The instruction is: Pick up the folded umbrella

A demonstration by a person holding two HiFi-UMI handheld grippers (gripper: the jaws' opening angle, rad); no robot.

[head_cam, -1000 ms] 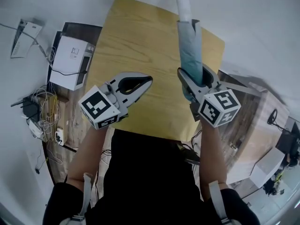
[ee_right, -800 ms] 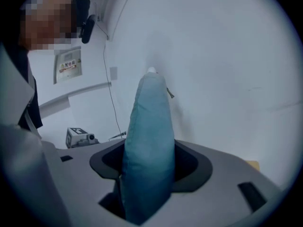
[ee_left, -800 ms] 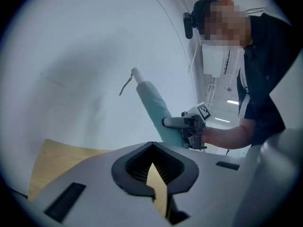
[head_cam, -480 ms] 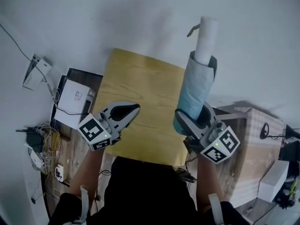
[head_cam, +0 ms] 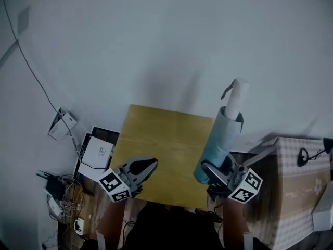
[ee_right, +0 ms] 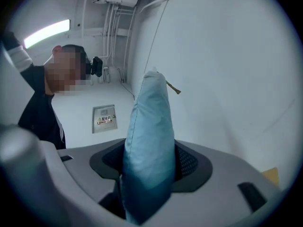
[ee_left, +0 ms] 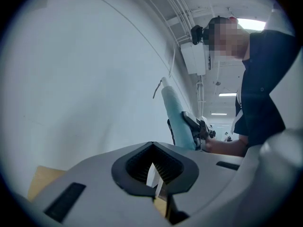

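The folded umbrella (head_cam: pixel 221 139) is a light-blue fabric roll with a white handle (head_cam: pixel 235 97) at its top. My right gripper (head_cam: pixel 212 172) is shut on its lower end and holds it almost upright in the air, above the right edge of the yellow wooden table (head_cam: pixel 166 139). In the right gripper view the umbrella (ee_right: pixel 150 141) rises from between the jaws of the right gripper (ee_right: pixel 149 178). My left gripper (head_cam: pixel 152 164) hovers over the table's near left part, shut and empty. The left gripper view shows the left gripper (ee_left: pixel 158 193) with its tips together, and beyond it the umbrella (ee_left: pixel 177 122).
A white wall fills the background. A white box (head_cam: pixel 96 154) and a tangle of cables (head_cam: pixel 60 191) lie on the floor to the left. A cloth-covered stand (head_cam: pixel 299 176) is at the right. The person's dark torso (head_cam: pixel 171 228) is below.
Both grippers have risen. The right one has lifted the umbrella off the table and tilted it upright. The head view now looks more at the wall.
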